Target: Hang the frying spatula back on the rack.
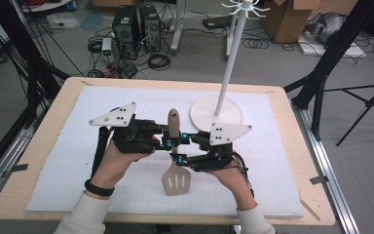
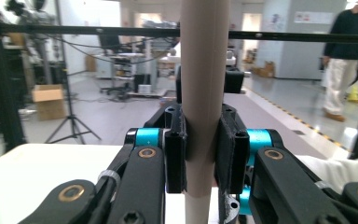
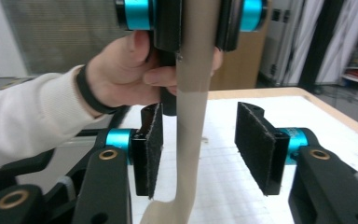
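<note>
1. Left gripper (image 2: 203, 154) clamped tight on beige spatula (image 1: 174, 163) handle, above the white mat (image 1: 272, 161).
2. Right gripper (image 3: 198, 149) parted, pads (image 3: 256, 144) either side of the handle, neither pressing.

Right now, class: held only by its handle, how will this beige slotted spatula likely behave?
The spatula probably stays stiff: its handle runs straight below the left tool. Likely light, given its thin slotted blade. It may swing slightly, since the right tool stands open around it.
</note>
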Motion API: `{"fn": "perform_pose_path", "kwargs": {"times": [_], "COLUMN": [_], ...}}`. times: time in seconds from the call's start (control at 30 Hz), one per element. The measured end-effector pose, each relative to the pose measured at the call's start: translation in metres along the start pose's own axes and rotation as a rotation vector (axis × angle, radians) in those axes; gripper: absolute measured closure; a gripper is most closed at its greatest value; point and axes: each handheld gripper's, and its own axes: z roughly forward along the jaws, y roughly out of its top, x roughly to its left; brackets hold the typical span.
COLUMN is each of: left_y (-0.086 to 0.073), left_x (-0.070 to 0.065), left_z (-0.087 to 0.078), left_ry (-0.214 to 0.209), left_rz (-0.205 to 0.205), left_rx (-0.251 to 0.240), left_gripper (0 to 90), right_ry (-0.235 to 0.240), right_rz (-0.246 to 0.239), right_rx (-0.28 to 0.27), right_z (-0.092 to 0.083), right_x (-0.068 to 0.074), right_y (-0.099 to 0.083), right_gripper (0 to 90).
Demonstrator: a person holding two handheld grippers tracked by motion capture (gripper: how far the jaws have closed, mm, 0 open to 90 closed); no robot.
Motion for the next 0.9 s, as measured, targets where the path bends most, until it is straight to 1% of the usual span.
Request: {"fn": "perform_pose_path", "kwargs": {"times": [0.07, 0.13, 0.2, 0.3, 0.33, 0.4, 0.47, 0.53, 0.7, 0.8, 0.83, 0.9], "left_y": [-0.0001, -0.0004, -0.0009, -0.0015, -0.0015, -0.0015, -0.0014, -0.0009, -0.0007, -0.0005, -0.0003, 0.0004], "left_x": [0.0003, 0.0009, 0.0011, 0.0018, 0.0019, 0.0024, 0.0024, 0.0021, 0.0025, 0.0025, 0.0019, 0.0006], "left_z": [-0.0006, -0.0008, 0.0000, 0.0008, 0.0011, 0.0015, 0.0020, 0.0021, 0.0023, 0.0021, 0.0025, 0.0024], "left_ry": [-0.016, -0.030, -0.034, -0.046, -0.051, -0.057, -0.060, -0.062, -0.068, -0.059, -0.053, -0.035], "left_rz": [-0.002, -0.007, -0.009, -0.002, -0.007, -0.008, -0.009, 0.004, 0.010, 0.009, 0.010, 0.020], "left_rx": [0.001, 0.005, 0.009, 0.007, 0.006, 0.007, 0.009, 0.012, 0.007, 0.009, 0.008, 0.010], "left_gripper": [75.3, 75.3, 75.3, 75.2, 75.3, 75.2, 75.3, 75.3, 75.2, 74.9, 74.7, 73.5], "right_ry": [0.029, 0.043, 0.056, 0.064, 0.069, 0.080, 0.081, 0.076, 0.075, 0.063, 0.065, 0.064], "right_rz": [-0.001, -0.005, 0.001, -0.008, -0.002, -0.004, -0.012, -0.010, -0.007, -0.006, 0.000, -0.005], "right_rx": [-0.008, -0.017, -0.027, -0.030, -0.024, -0.019, -0.019, -0.015, -0.012, -0.015, -0.017, -0.018], "right_z": [-0.0001, -0.0006, -0.0009, -0.0006, -0.0005, 0.0000, 0.0010, 0.0011, -0.0003, -0.0001, -0.0001, -0.0002], "right_x": [0.0006, 0.0012, 0.0011, 0.0006, 0.0010, 0.0015, 0.0017, 0.0023, 0.0020, 0.0018, 0.0015, 0.0008], "right_y": [0.0004, 0.0010, 0.0013, 0.0014, 0.0014, 0.0012, 0.0013, 0.0012, 0.0014, 0.0015, 0.0014, 0.0015], "right_gripper": [56.8, 59.3, 62.0, 65.6, 67.8, 69.0, 72.5, 75.8, 76.8, 77.5, 77.6, 77.7]}}
